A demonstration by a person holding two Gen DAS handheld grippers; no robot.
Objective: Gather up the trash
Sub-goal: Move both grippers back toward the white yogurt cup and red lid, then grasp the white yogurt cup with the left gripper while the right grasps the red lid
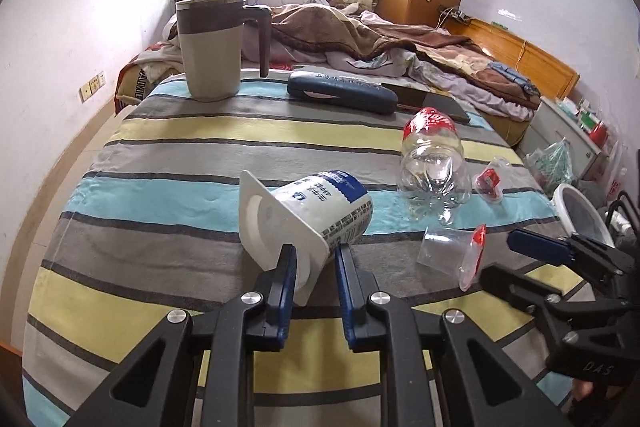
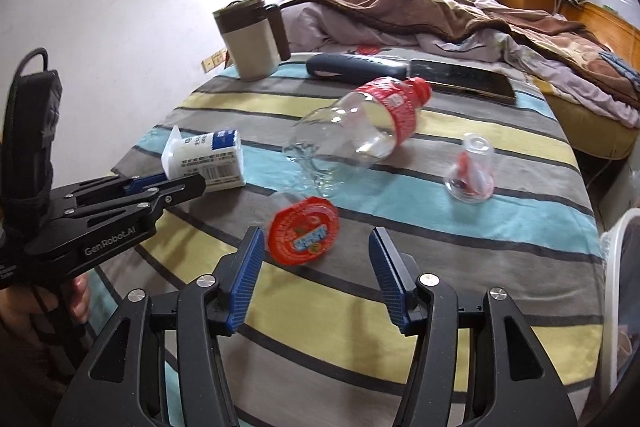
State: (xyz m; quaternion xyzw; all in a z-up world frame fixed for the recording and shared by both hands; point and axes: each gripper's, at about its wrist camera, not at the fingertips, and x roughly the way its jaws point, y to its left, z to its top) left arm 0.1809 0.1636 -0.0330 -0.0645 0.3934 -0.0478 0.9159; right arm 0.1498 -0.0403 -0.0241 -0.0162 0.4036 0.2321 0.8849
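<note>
A white yogurt cup point(image 1: 316, 211) lies on its side on the striped cloth, mouth toward me. My left gripper point(image 1: 315, 259) is shut on the cup's rim, one pad inside the mouth and the other outside; the right wrist view shows this left gripper point(image 2: 188, 183) against the yogurt cup point(image 2: 208, 159). My right gripper point(image 2: 318, 261) stands open, and a small clear jelly cup with a red lid point(image 2: 303, 235) lies just ahead of its fingertips, untouched. From the left wrist, the right gripper point(image 1: 496, 257) sits beside that jelly cup point(image 1: 452, 255). An empty clear bottle point(image 2: 356, 131) with a red label lies further back.
A second small jelly cup point(image 2: 470, 171) lies to the right. At the table's far edge stand a beige mug point(image 1: 212, 51), a dark blue case point(image 1: 342, 93) and a flat dark slab point(image 2: 464, 79). A white bin point(image 1: 580, 211) is beyond the right edge, with a bed behind.
</note>
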